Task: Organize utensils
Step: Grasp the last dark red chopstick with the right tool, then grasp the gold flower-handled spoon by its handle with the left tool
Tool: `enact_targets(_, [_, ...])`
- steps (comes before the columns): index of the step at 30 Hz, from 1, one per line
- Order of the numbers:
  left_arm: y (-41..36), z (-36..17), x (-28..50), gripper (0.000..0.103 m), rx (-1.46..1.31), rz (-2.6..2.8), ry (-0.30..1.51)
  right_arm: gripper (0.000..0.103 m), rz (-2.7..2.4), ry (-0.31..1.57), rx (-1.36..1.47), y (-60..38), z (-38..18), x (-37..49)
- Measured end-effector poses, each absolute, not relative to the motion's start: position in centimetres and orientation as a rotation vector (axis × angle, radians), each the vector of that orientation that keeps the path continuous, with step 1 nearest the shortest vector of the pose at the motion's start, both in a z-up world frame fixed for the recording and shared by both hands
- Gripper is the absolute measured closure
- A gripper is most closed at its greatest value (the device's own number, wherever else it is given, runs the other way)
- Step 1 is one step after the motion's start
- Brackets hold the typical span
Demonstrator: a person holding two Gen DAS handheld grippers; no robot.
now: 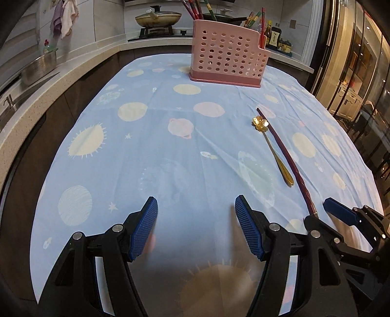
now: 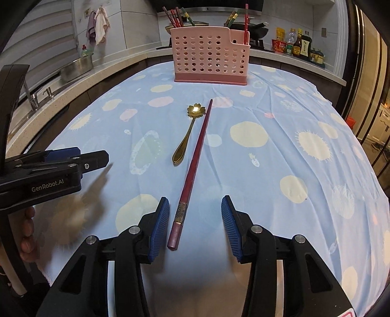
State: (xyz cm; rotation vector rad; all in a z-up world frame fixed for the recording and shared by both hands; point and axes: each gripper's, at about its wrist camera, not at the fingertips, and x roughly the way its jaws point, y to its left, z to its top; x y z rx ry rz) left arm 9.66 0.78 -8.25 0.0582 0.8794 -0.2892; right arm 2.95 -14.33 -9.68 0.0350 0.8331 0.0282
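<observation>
A dark red chopstick (image 2: 195,165) lies on the blue tablecloth (image 2: 280,156), its thick end between the fingers of my open right gripper (image 2: 195,224), untouched. A gold flower-headed spoon (image 2: 187,134) lies just left of it. A pink perforated utensil holder (image 2: 210,57) stands at the far end with several chopsticks in it. In the left wrist view, my left gripper (image 1: 196,224) is open and empty over bare cloth; the chopstick (image 1: 285,156), spoon (image 1: 273,148) and holder (image 1: 228,57) show there, and the right gripper (image 1: 326,217) sits at the lower right.
A stone counter (image 1: 48,83) with a sink and a steel bowl (image 1: 39,65) runs along the left. A stove with a pan (image 1: 158,18) and sauce bottles (image 2: 302,45) line the back. The left gripper's body (image 2: 48,170) is at the left in the right wrist view.
</observation>
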Motion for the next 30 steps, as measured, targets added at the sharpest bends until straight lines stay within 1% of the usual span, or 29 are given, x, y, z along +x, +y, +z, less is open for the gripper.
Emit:
enact_targets(2, [0.3,-8.1,9.5,0.040,0.059,-0.305,0.878,0.074,0.026,0.826,0.026,-14.4,-9.7,2.7])
enact_targets(3, [0.1,-8.0,9.4,0.038,0.059,-0.313,0.877,0.077,0.025,0.823,0.026,-14.5,-9.7,2.6])
enact_targets(5, [-0.6,-7.7,9.3,0.036,0.063,-0.331,0.871,0.089,0.025,0.819,0.026,-14.7,-9.7,2.4])
enact_targets(7, [-1.4,-7.5,9.2,0.036,0.067,-0.356,0.869,0.096,0.020,0.818,0.030,-15.1,-9.6,2.3])
enact_targets(12, [-3.6,-7.3,9.7,0.030,0.083,-0.407,0.863,0.096,0.008,0.821,0.070,-16.5,-9.6,2.1])
enact_targets(21, [-7.1,-8.2,11.2,0.031,0.100,-0.476,0.880,0.096,-0.027,0.827,0.129,-18.8,-9.5,1.8])
enact_targets(22, [-7.3,-8.3,11.4,0.032,0.104,-0.479,0.882,0.096,-0.030,0.827,0.131,-18.9,-9.5,1.8])
enact_targets(24, [-7.8,-8.9,11.8,0.043,0.106,-0.490,0.898,0.096,-0.029,0.828,0.136,-18.9,-9.5,1.8])
enact_targets(26, [-7.9,-8.9,11.8,0.045,0.117,-0.483,0.885,0.096,-0.029,0.827,0.137,-18.9,-9.4,1.8])
enact_targets(28, [-7.9,-8.8,11.8,0.054,0.117,-0.493,0.883,0.096,-0.029,0.828,0.136,-18.9,-9.5,1.9])
enact_targets(29, [-7.9,-8.8,11.8,0.060,0.116,-0.494,0.883,0.096,-0.028,0.829,0.138,-18.9,-9.5,1.9])
enact_targets(30, [-7.7,-8.8,11.8,0.068,0.113,-0.500,0.884,0.096,-0.028,0.830,0.139,-18.9,-9.6,1.9])
